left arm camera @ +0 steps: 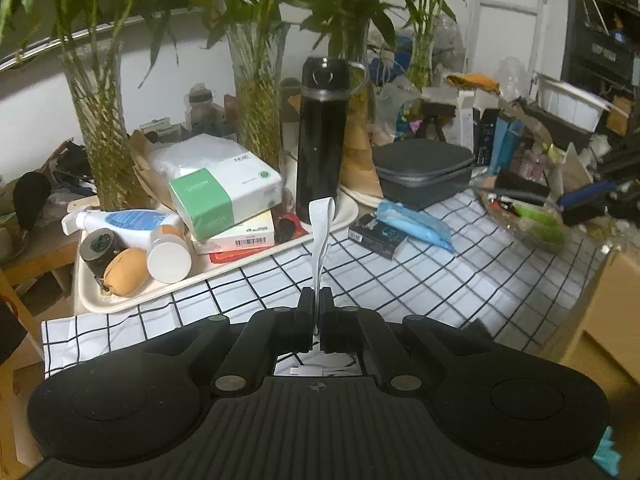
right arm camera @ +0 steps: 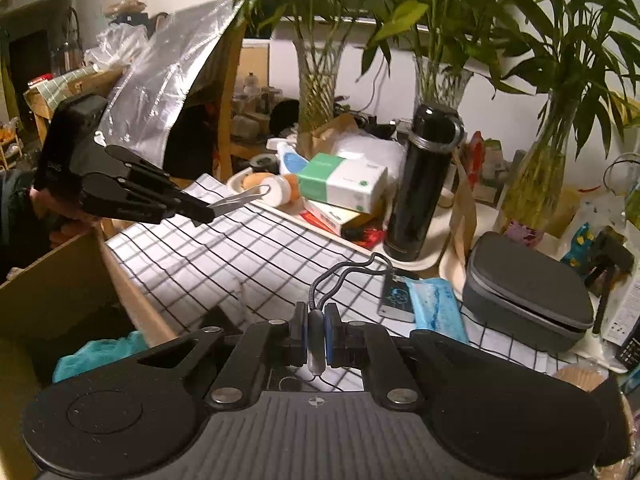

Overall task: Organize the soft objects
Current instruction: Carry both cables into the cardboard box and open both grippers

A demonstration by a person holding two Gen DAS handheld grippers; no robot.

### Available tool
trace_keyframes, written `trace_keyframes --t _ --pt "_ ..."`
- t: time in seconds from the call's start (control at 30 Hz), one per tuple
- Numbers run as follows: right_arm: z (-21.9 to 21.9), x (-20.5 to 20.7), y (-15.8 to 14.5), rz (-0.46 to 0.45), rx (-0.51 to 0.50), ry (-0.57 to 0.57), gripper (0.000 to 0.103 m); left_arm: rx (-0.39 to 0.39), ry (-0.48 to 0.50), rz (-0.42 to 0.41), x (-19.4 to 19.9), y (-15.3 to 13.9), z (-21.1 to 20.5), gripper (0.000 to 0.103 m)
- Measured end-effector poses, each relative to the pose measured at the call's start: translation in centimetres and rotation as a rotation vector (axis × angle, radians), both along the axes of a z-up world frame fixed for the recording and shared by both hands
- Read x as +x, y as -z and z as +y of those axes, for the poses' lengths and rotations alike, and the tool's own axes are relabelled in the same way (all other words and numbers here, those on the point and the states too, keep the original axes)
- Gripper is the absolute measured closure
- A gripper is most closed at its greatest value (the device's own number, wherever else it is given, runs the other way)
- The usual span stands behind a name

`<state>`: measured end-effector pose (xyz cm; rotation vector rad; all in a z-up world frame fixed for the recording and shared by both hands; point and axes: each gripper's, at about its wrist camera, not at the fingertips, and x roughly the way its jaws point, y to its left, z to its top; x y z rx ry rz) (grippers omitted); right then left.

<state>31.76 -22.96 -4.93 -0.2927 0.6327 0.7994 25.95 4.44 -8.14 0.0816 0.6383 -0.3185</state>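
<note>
My left gripper [left arm camera: 317, 300] is shut on a white flat band [left arm camera: 321, 236] that loops forward above the checked cloth [left arm camera: 400, 280]. In the right wrist view the left gripper [right arm camera: 208, 212] shows at the left, holding the band [right arm camera: 244, 197] over the cloth's edge. My right gripper [right arm camera: 316, 316] is shut on a grey braided cable [right arm camera: 344, 270] that loops forward over the cloth [right arm camera: 240, 256]. A teal soft cloth [right arm camera: 100, 354] lies in the cardboard box [right arm camera: 60, 280] at the lower left.
A cream tray [left arm camera: 224, 276] holds tissue packs [left arm camera: 224, 196], bottles and a black flask [left arm camera: 320, 140]. A grey zip case [left arm camera: 424, 172], a blue packet [left arm camera: 412, 226] and a small black box [left arm camera: 376, 238] lie on the table. Bamboo vases [left arm camera: 104, 120] stand behind.
</note>
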Motion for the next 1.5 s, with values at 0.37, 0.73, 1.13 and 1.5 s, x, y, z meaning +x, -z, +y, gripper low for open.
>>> trace_keyframes --t 0.37,0.73,1.13,1.5 --pt "0.4 -4.0 -1.4 -0.027 0.035 -0.036 0.093 -0.021 -0.021 -0.081 -3.8 -2.8 -0.4 0.1" --pt "0.1 -7.1 -2.3 -0.047 0.076 -0.056 0.093 -0.074 0.022 -0.098 -8.3 -6.5 -1.8 0.1" --pt "-1.2 -10.7 -3.1 -0.073 0.121 -0.106 0.093 -0.032 0.054 -0.037 -13.3 -7.3 -3.4 0.1" --pt "-1.5 -14.2 -2.7 -0.064 0.1 -0.216 0.093 -0.02 0.03 0.055 -15.6 -6.3 -4.6 0.1"
